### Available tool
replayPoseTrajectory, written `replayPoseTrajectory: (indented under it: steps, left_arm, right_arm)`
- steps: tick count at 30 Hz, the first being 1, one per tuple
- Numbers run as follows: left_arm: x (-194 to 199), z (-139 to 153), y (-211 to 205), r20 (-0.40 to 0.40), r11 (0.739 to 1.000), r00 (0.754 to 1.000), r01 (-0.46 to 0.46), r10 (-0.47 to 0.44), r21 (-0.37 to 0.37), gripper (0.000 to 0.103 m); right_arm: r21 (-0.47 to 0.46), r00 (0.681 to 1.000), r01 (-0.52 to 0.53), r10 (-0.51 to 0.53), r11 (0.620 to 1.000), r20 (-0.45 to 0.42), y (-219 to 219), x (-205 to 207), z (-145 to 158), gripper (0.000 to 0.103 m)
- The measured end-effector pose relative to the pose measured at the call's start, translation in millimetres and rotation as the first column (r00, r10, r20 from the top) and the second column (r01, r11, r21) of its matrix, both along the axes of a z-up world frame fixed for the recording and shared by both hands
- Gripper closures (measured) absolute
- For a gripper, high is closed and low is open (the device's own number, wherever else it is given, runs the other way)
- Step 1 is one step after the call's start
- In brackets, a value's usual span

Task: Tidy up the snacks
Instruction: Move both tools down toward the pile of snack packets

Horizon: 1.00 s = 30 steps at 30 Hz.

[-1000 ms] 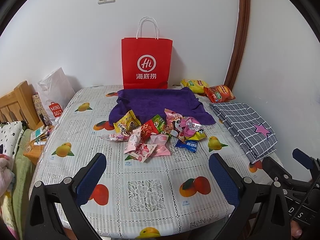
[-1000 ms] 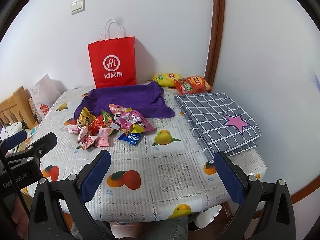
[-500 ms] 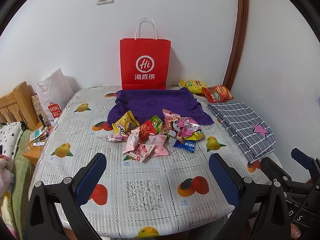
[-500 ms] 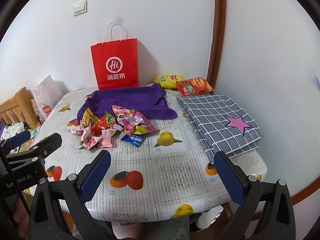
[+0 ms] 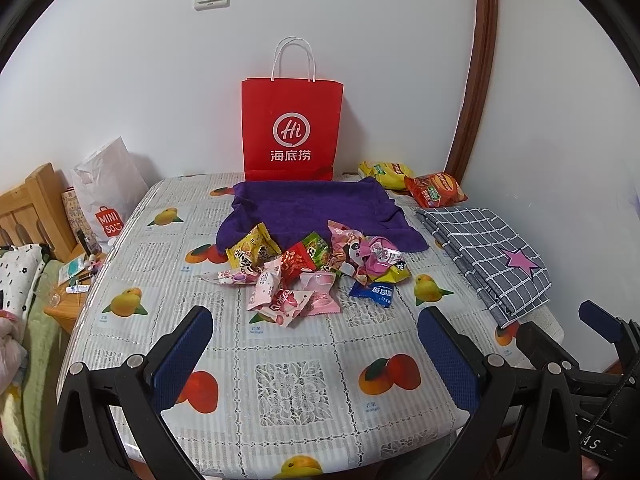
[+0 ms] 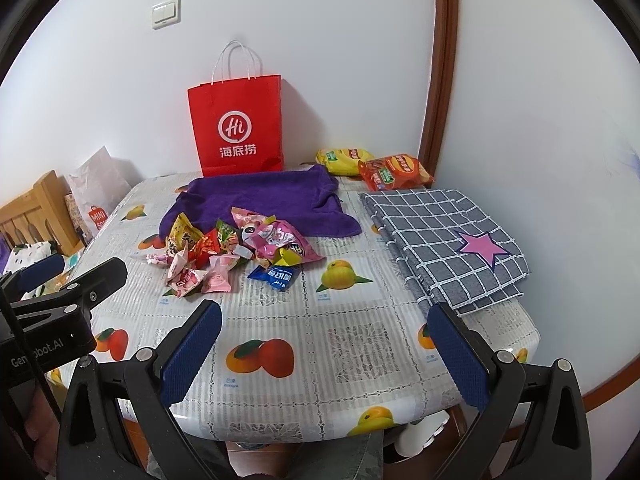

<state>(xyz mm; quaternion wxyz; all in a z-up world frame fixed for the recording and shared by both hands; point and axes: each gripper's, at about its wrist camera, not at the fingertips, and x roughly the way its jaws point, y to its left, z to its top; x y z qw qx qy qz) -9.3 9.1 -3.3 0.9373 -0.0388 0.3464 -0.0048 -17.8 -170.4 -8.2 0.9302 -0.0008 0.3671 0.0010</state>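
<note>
A pile of small snack packets (image 5: 316, 266) lies mid-table on a fruit-print tablecloth (image 5: 296, 364), partly on a purple towel (image 5: 320, 208); the pile also shows in the right wrist view (image 6: 236, 250). A blue packet (image 5: 373, 293) lies at the pile's right edge. Two chip bags, yellow (image 5: 384, 170) and red (image 5: 435, 189), lie at the back right. A red paper bag (image 5: 292, 130) stands against the wall. My left gripper (image 5: 316, 334) is open and empty above the table's near part. My right gripper (image 6: 326, 330) is open and empty, to the right of the left one.
A folded grey checked cloth with a pink star (image 5: 492, 256) lies on the table's right side. A white shopping bag (image 5: 106, 196) and a wooden headboard (image 5: 28, 208) stand left of the table. The walls meet behind the table at a brown trim (image 5: 476, 68).
Both grippers have drifted slightly; the view shifts a little and the table appears marginally farther. Nothing on the table has moved. Both grippers stay open.
</note>
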Motion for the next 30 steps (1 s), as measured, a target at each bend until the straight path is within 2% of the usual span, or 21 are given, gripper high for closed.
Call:
replayPoseTrajectory:
  steps: [10, 13, 25, 30]
  left_arm:
    - [10, -5, 17, 0.007, 0.999, 1.0, -0.017, 0.017, -0.029, 0.0]
    - [16, -8, 19, 0.003, 0.999, 1.0, -0.009, 0.009, -0.035, 0.0]
    - [48, -41, 33, -0.067, 0.998, 0.997, -0.026, 0.023, -0.052, 0.0]
    - [64, -56, 43, -0.1, 0.998, 0.994, -0.042, 0.036, -0.053, 0.0]
  right_arm:
    - [0.024, 0.999, -0.018, 0.019, 1.0, -0.042, 6, 16, -13, 0.002]
    - [0.028, 0.997, -0.011, 0.013, 1.0, -0.08, 7, 25, -23, 0.002]
    - [0.037, 0.984, -0.016, 0.022, 0.999, -0.179, 9, 60, -57, 0.002]
    - [0.014, 0.978, 0.013, -0.01, 1.0, -0.207, 8, 77, -73, 0.002]
